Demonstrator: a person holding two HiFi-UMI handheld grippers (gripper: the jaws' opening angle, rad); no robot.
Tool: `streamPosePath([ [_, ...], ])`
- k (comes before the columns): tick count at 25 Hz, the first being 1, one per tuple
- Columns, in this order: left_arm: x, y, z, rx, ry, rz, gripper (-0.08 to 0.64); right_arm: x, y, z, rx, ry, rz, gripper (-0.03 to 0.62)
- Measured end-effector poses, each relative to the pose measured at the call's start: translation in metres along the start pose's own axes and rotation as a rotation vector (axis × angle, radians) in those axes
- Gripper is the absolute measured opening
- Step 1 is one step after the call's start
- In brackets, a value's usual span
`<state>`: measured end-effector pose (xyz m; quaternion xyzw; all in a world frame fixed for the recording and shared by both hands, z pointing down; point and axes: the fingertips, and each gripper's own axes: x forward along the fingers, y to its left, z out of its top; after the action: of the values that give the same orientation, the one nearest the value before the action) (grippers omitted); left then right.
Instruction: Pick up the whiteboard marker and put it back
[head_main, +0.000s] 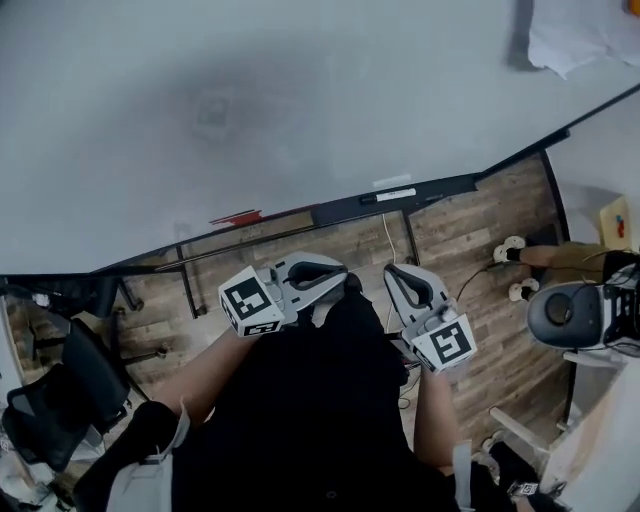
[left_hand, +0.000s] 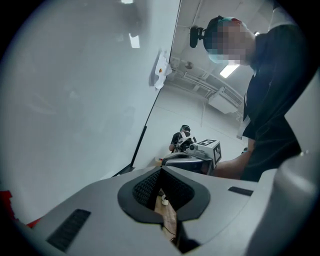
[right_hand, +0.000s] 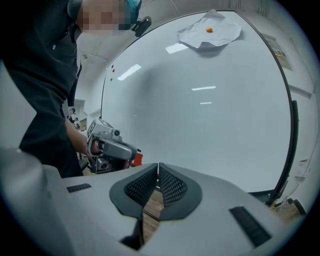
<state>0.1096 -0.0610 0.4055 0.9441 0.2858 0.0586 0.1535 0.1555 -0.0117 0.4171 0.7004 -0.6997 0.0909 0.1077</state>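
Observation:
The whiteboard fills the upper head view, and its dark tray runs along the bottom edge. A slim white and black object, possibly the marker, lies on the tray. A flat red object lies further left on it. My left gripper and right gripper are held close to my body, below the tray and apart from both objects. Both are shut with nothing between the jaws. The left gripper's jaws meet at the tips, as do the right gripper's.
A white cloth hangs at the board's top right. An office chair stands at lower left on the wooden floor. Another person's shoes and a round grey stool are at the right.

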Motion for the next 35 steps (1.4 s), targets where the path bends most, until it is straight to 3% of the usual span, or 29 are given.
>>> streamPosePath([
  [12,0.053,0.042,0.023,0.048,-0.046,0.196,0.012,0.012,-0.081,0.006,-0.124,0.004,0.189,0.021],
  [24,0.047,0.058,0.036,0.043,-0.113,0.449,0.012,0.046,-0.119,0.005,-0.221,0.019,0.384,0.023],
  [28,0.047,0.06,0.031,0.026,-0.159,0.526,0.012,0.058,-0.126,-0.01,-0.311,0.082,0.454,0.023],
  [35,0.051,0.062,0.019,0.005,-0.182,0.585,0.012,0.076,-0.135,-0.036,-0.448,0.191,0.478,0.046],
])
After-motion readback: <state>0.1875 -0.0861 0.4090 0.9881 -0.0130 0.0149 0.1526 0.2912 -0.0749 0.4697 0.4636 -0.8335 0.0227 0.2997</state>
